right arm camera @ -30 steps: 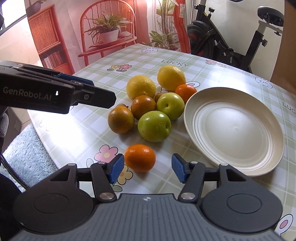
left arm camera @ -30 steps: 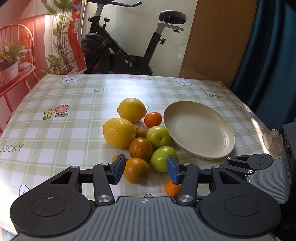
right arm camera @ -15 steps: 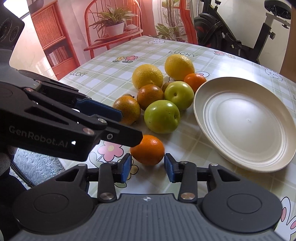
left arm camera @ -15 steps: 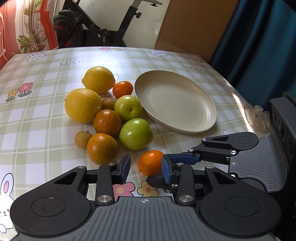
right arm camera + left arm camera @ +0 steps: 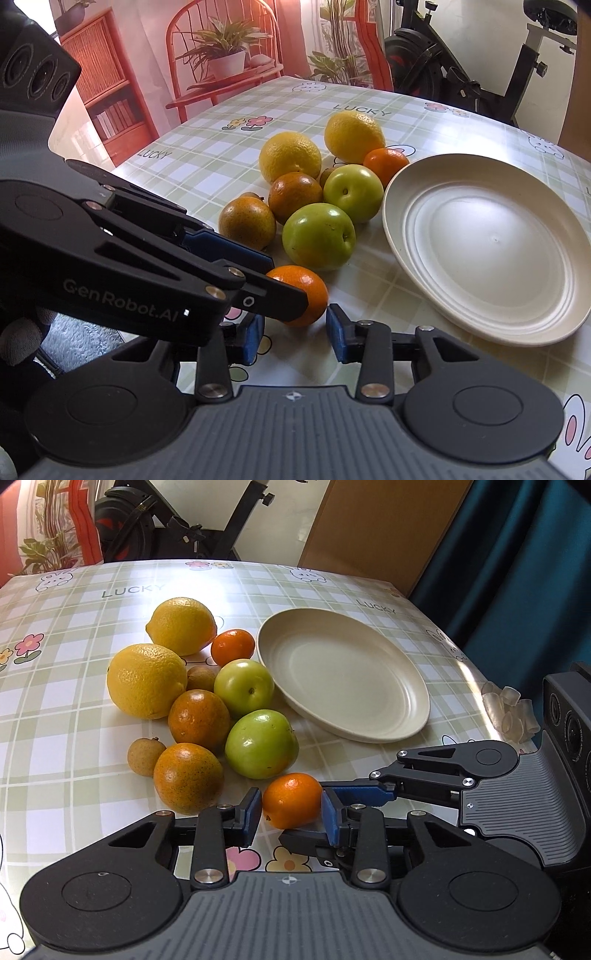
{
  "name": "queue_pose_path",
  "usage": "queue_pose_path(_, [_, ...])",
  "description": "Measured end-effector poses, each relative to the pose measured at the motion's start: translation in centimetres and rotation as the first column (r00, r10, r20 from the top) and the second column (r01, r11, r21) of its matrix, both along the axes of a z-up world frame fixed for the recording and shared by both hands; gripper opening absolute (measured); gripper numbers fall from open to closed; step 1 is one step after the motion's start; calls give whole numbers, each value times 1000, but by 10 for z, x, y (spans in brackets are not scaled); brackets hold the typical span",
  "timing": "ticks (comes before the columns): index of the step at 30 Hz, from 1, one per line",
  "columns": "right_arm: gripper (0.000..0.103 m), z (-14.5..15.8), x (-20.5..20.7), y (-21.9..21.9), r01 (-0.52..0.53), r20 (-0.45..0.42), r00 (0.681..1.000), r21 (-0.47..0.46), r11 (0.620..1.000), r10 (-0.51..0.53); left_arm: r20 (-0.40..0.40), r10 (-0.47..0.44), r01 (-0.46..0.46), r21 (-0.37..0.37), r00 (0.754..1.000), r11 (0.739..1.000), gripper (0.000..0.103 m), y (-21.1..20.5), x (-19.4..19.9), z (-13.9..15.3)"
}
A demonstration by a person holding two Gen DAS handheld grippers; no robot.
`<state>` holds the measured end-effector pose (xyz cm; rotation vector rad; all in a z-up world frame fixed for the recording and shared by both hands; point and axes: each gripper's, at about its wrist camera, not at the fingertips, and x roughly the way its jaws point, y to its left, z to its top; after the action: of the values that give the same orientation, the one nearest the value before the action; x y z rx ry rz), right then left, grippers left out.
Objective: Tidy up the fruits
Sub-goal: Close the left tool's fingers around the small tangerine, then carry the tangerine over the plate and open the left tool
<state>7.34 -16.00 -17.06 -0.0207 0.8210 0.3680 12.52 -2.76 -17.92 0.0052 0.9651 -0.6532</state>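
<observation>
**A:** What have I got nearest?

**B:** My left gripper [image 5: 290, 810] has its blue fingers [image 5: 252, 814] pressed on both sides of the small orange [image 5: 291, 799], which sits on the desk [image 5: 74, 738] at the near edge of the fruit pile. I judge it light, round and smooth-skinned, so it could roll; a hold across its widest part suits it.

**A:** And the right?

**B:** My right gripper [image 5: 295, 334] lies low, just behind the same orange, fingers apart and holding nothing. The left one comes in level from its side.

**A:** Beyond that?

**B:** Two green apples [image 5: 261, 743], mottled oranges, two lemons [image 5: 147, 681], then the bare plate [image 5: 413, 723] to the right.
</observation>
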Motion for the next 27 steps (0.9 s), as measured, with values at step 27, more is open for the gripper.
queue_pose_path(27, [40,39,13,-43,168,139,976,19,986,-169,149,-64,59,42,987,997,37,-67,39,52])
